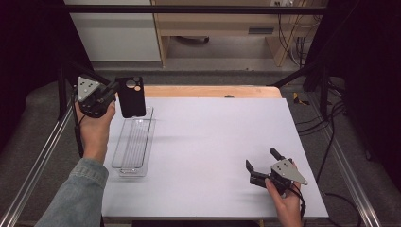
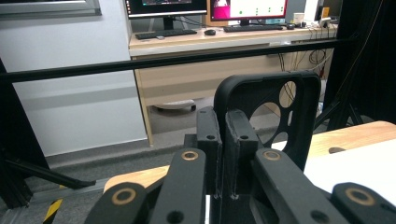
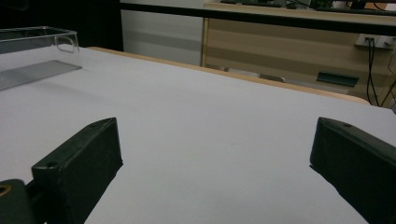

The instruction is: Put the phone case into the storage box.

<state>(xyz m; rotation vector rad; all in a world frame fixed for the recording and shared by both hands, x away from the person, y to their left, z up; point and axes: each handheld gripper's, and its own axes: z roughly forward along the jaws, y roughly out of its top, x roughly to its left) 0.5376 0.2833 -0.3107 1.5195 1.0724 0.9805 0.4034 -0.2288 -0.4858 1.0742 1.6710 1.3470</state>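
left gripper (image 1: 115,89) clamped on black phone case (image 1: 130,96), jaws pinched together on one side edge of the case, held up in the air at the far left of the table (image 1: 213,142)

case is off the surface, hanging above the far end of the clear plastic tray (image 1: 134,144); camera cutouts at its top, long axis roughly upright, a bit tilted. In the left gripper view the case (image 2: 268,105) stands up beyond the jaws, open inner side toward the camera, rim pinched between the two pads

key relation: tray lies directly below and toward the person from the case. Tray long axis runs near-to-far along the left edge of the table; case long axis stands close to vertical, so it would likely need tipping down flat, lengthwise with the tray, before going in. That's a guess from the pose

right gripper (image 1: 263,166) jaws wide apart, nothing between them, low over the near right of the table, well apart from case and tray. In the right gripper view tray (image 3: 37,42) sits far off at upper left. Left hand (image 1: 96,127) clearly the nearer one; right looks idle
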